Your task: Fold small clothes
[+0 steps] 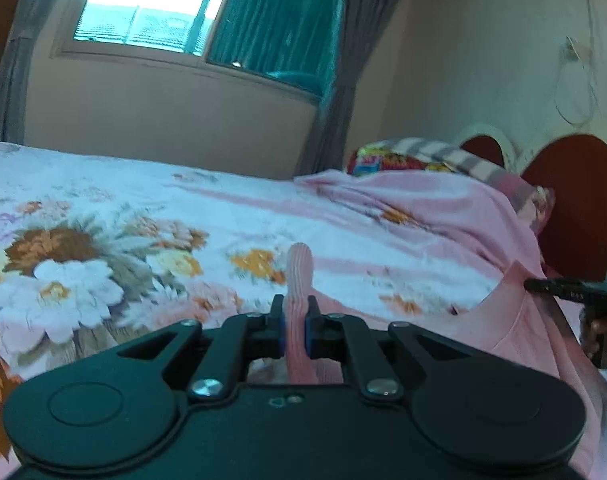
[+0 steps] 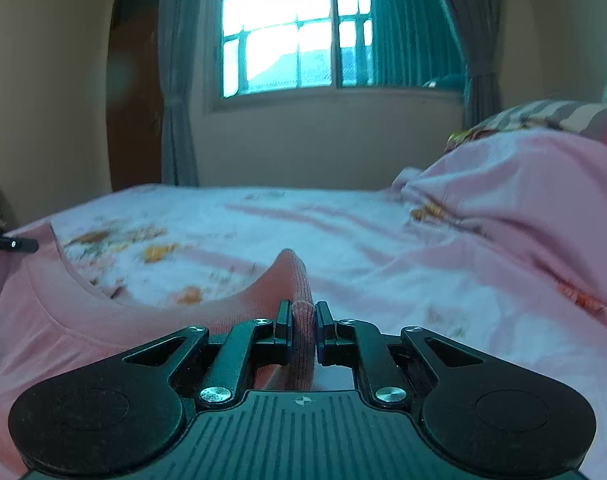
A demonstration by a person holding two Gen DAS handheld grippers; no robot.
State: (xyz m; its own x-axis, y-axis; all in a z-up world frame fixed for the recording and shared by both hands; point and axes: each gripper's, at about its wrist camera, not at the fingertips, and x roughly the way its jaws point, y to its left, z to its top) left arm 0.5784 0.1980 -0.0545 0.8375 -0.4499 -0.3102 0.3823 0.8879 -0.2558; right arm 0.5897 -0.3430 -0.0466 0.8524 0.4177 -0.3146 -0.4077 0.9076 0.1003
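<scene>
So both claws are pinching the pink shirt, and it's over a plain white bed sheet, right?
Not quite. Both the left claw and right claw do pinch the pink shirt, but the bed sheet is flowery, not plain white. The left wrist view shows it best.

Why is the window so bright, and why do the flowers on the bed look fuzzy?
Left wrist view: the window glares white, and the floral bedsheet smears with blur. Right wrist view: window washed out too, room dim and bluish, walls bent by the fisheye, pink garment sharper near the right gripper.
</scene>
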